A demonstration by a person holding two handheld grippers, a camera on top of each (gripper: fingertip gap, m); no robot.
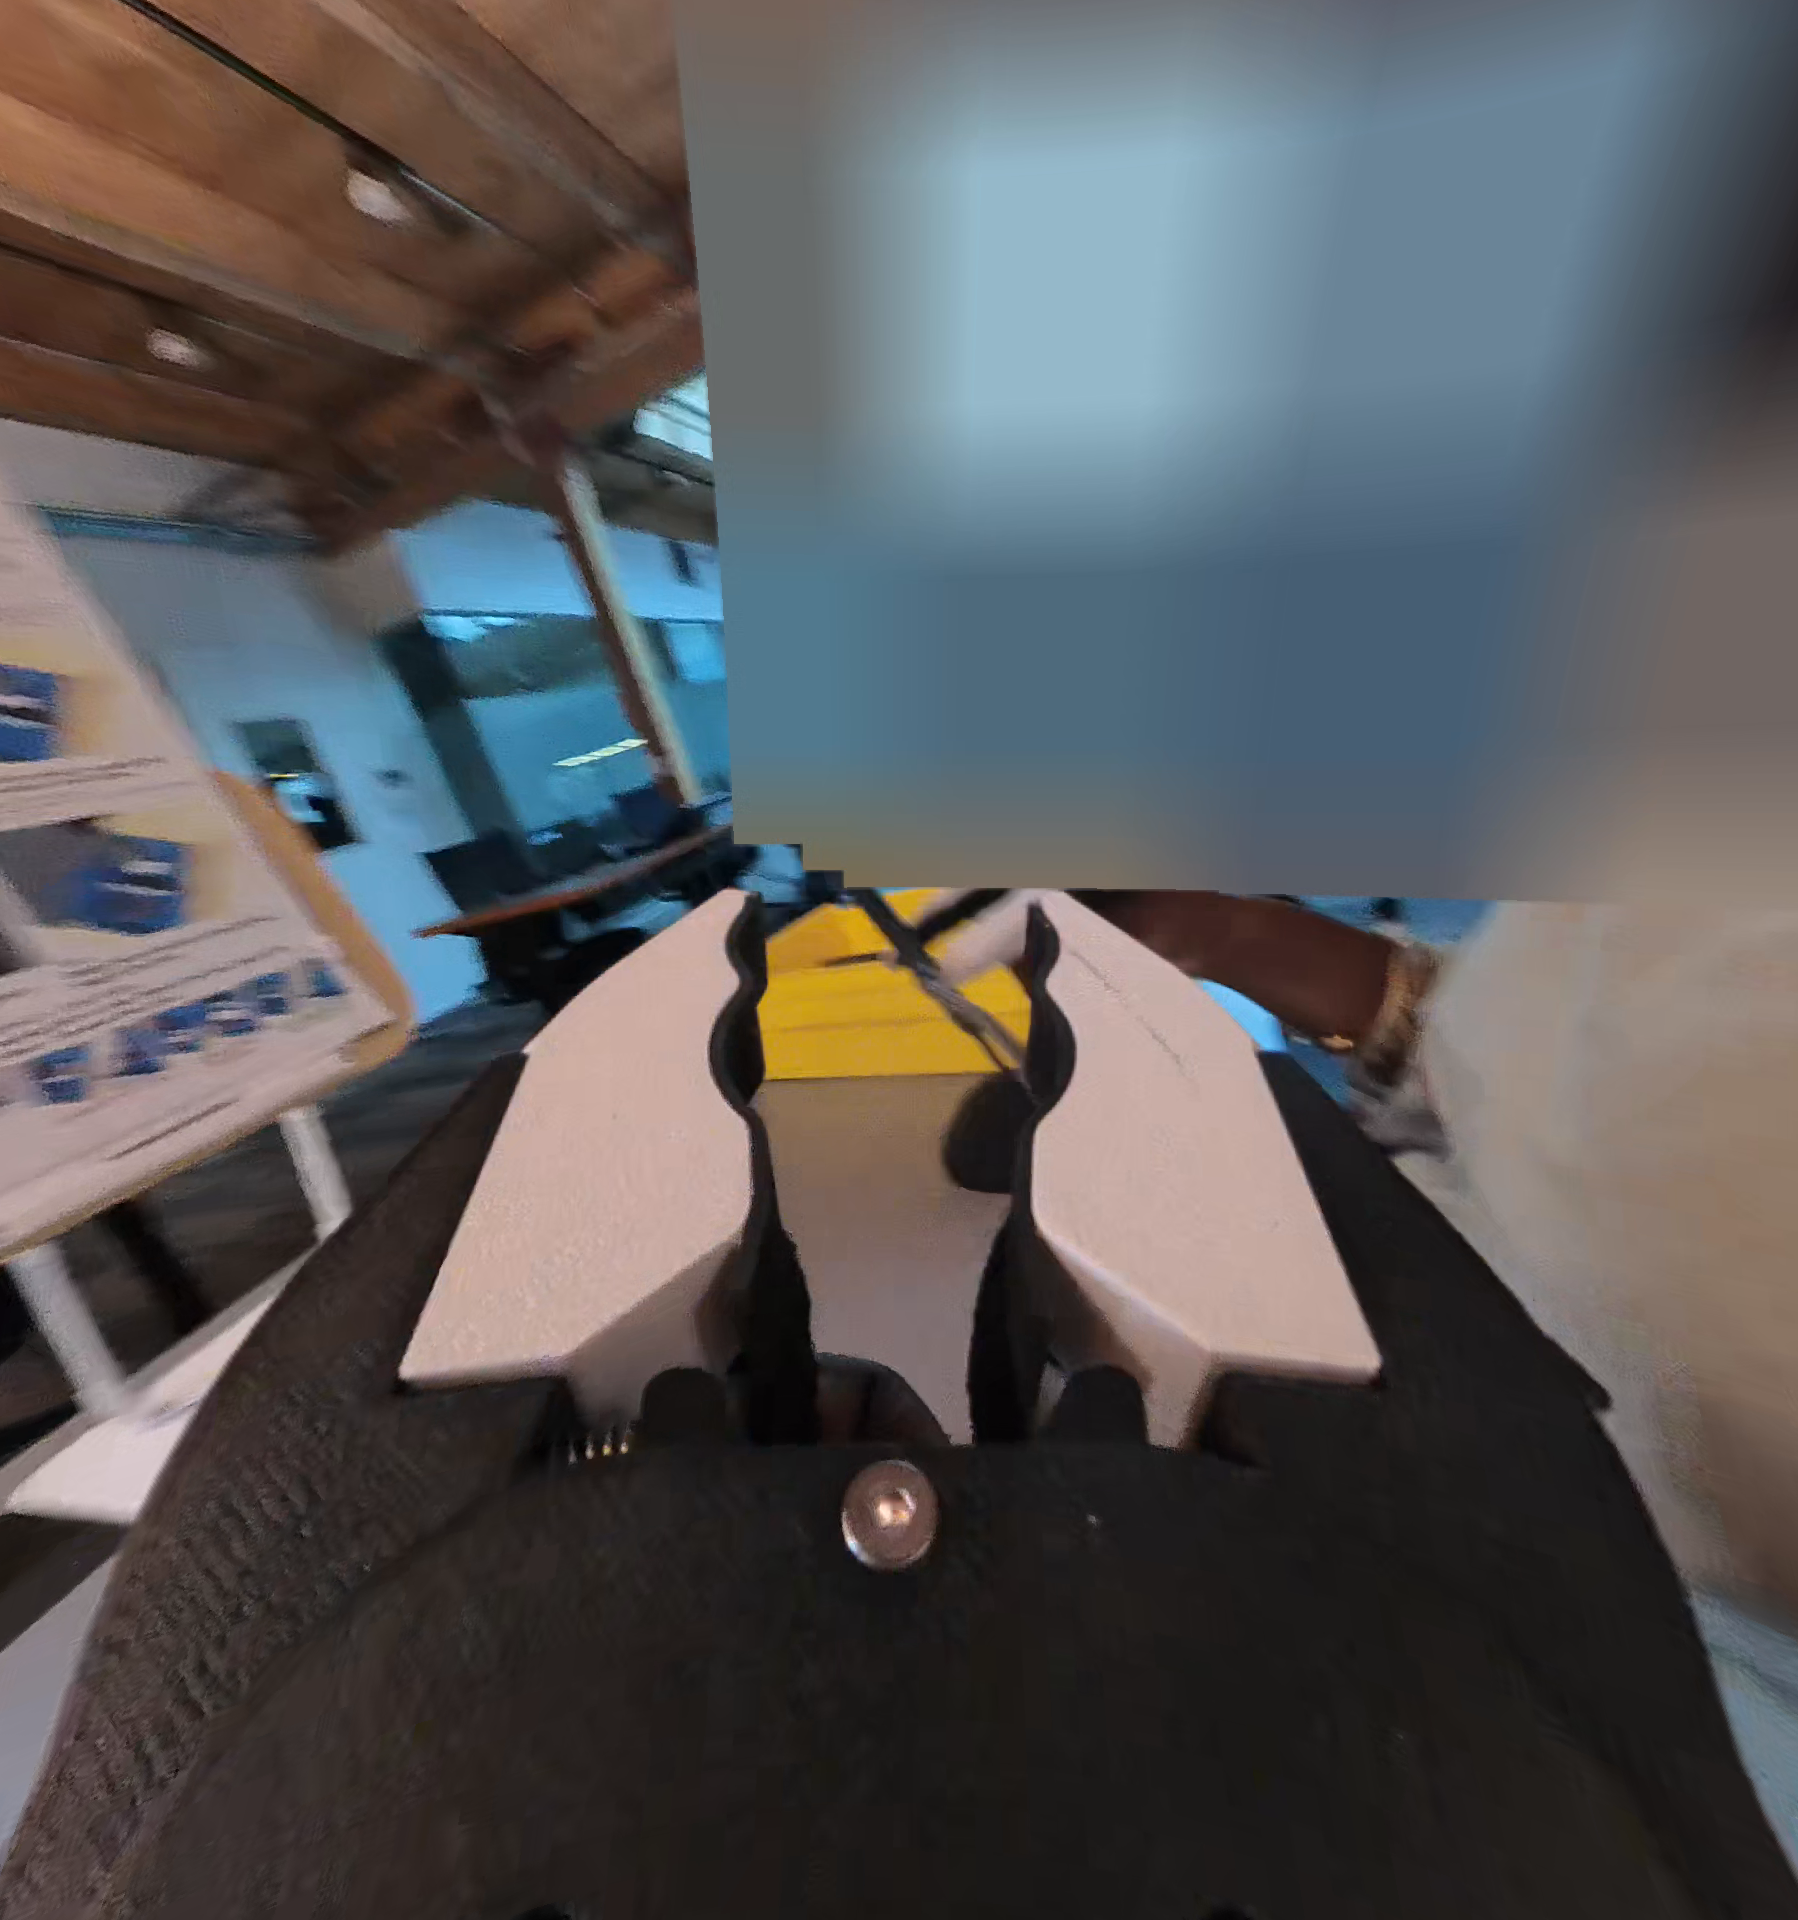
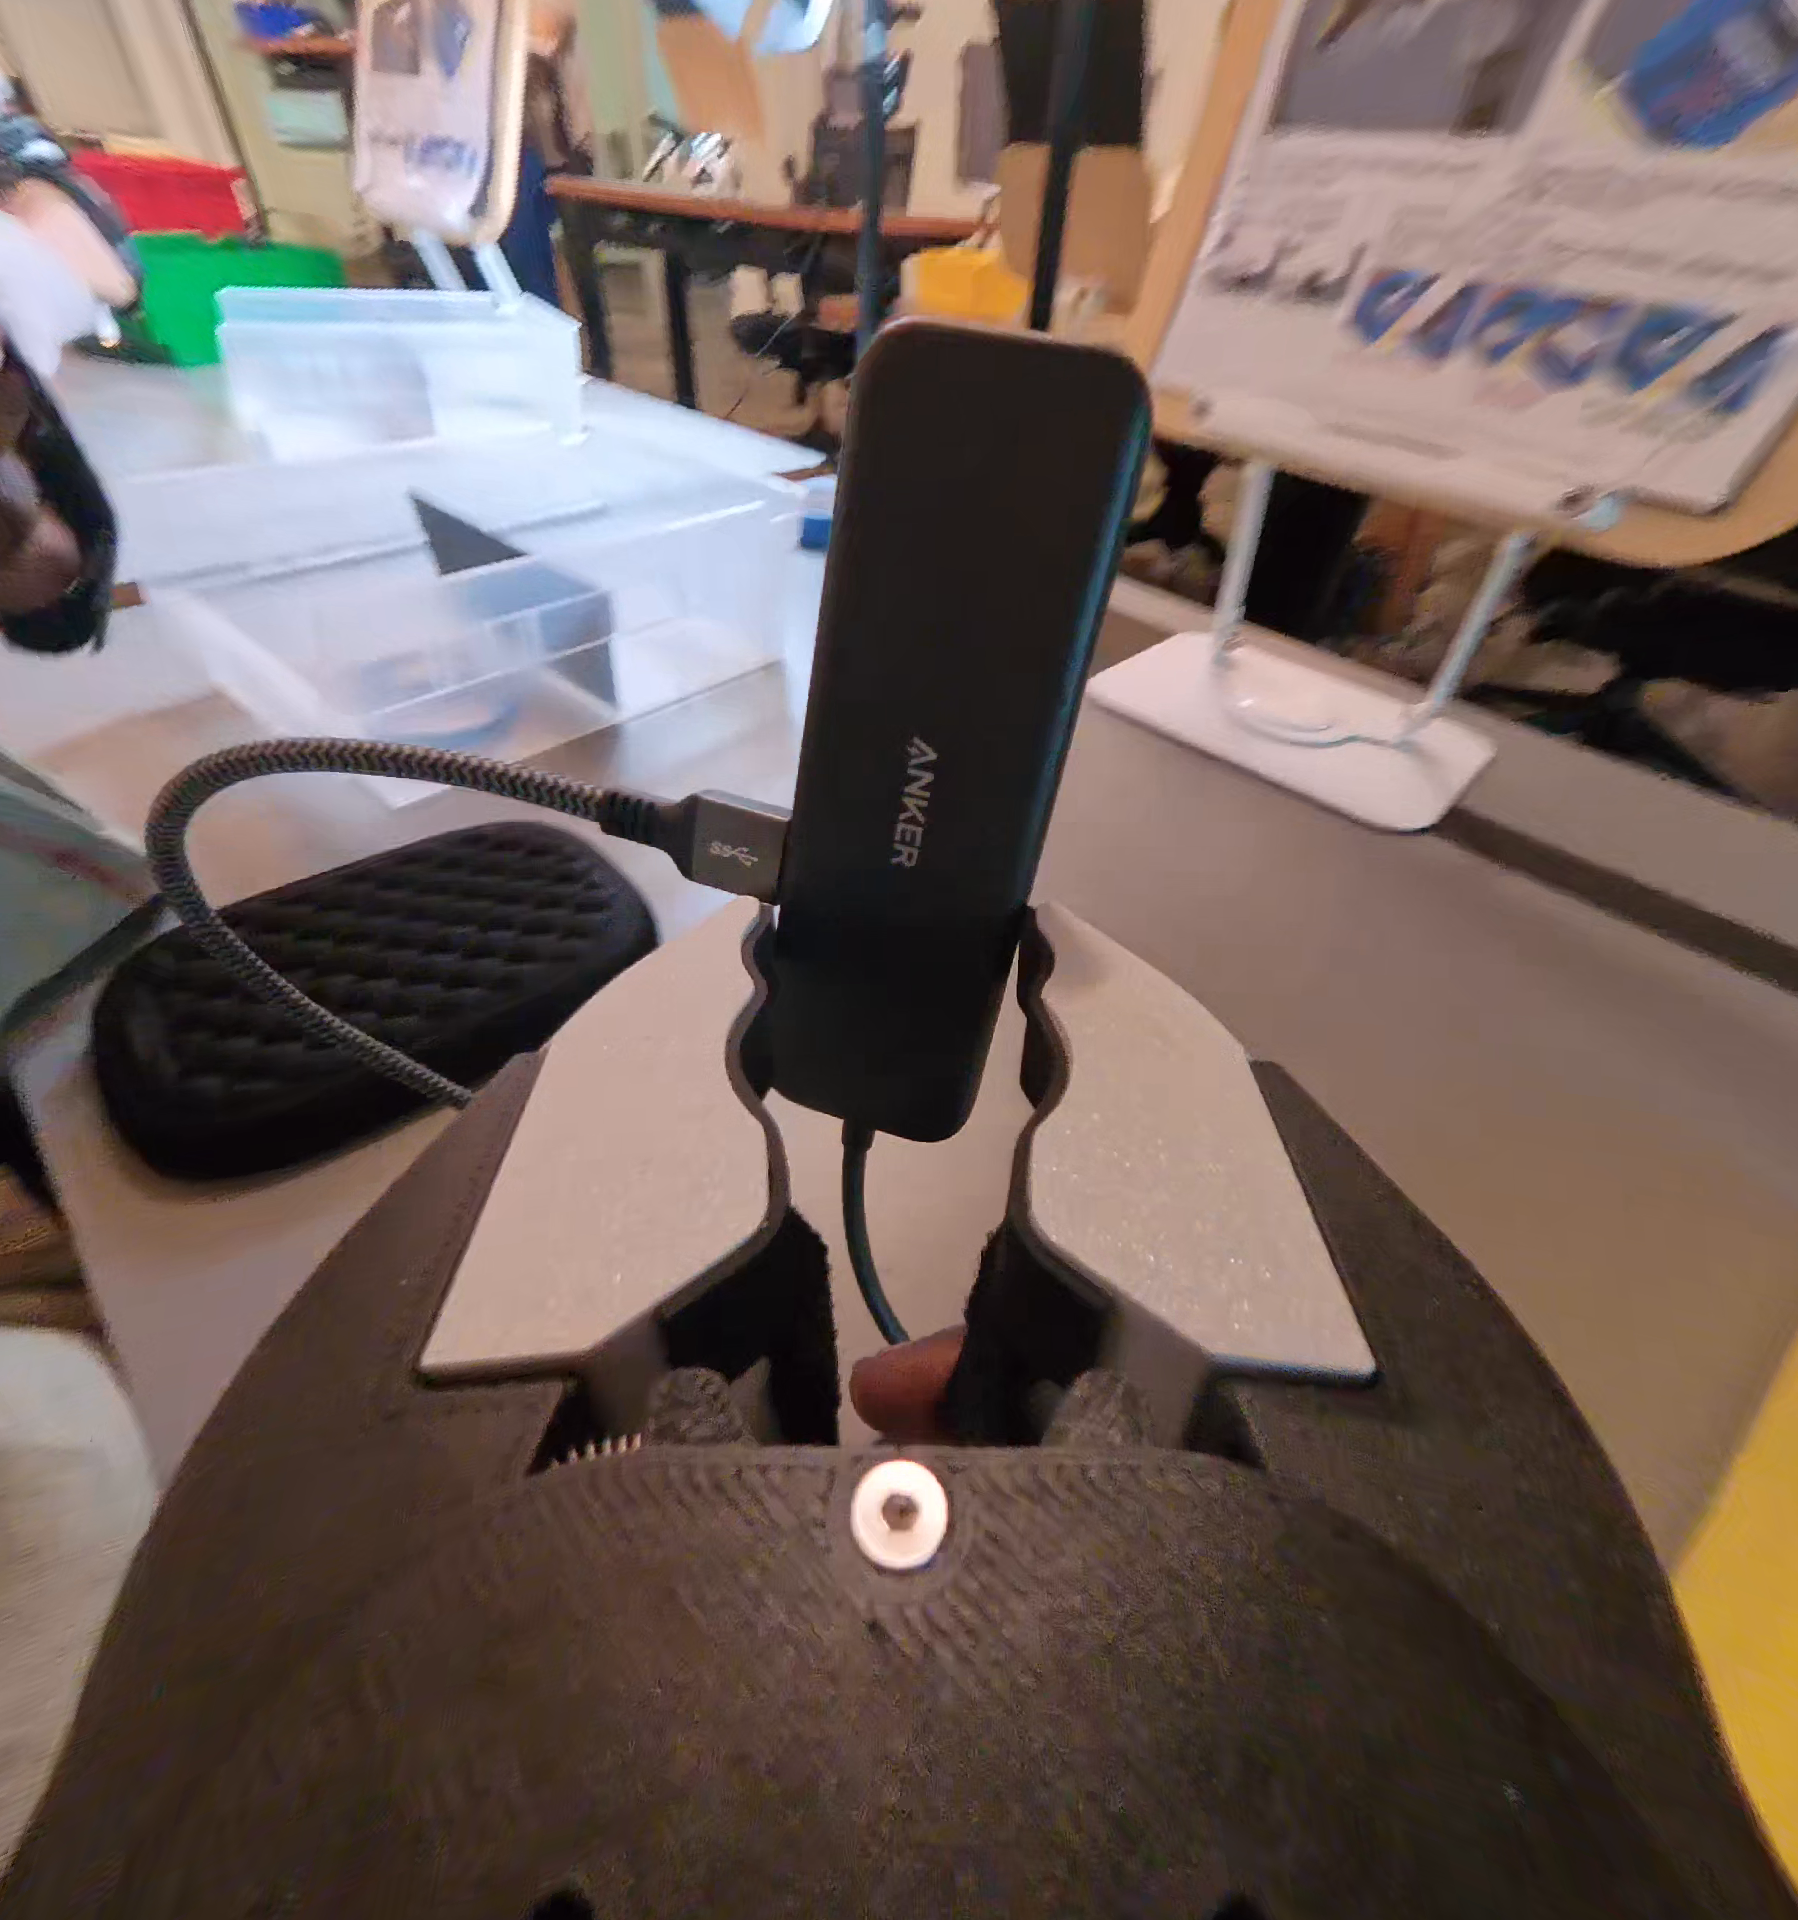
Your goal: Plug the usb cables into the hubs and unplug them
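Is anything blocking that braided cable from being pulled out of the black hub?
Nothing visible does. The right gripper clamps the hub near its base, below the plug seated in the hub's left side. The cable loops freely leftward over the black case. The left gripper is empty.

Black textured gripper bodies, grey jaws with wavy black pads, one silver screw [image 2: 898,1514] each.

Black hub [image 2: 962,727]; grey-black braided cable [image 2: 282,935] with silver plug [image 2: 734,854]; black diamond-textured case [image 2: 375,987] left of hub; grey tabletop [image 2: 1394,1039]; yellow tabletop edge [image 2: 1788,1538].
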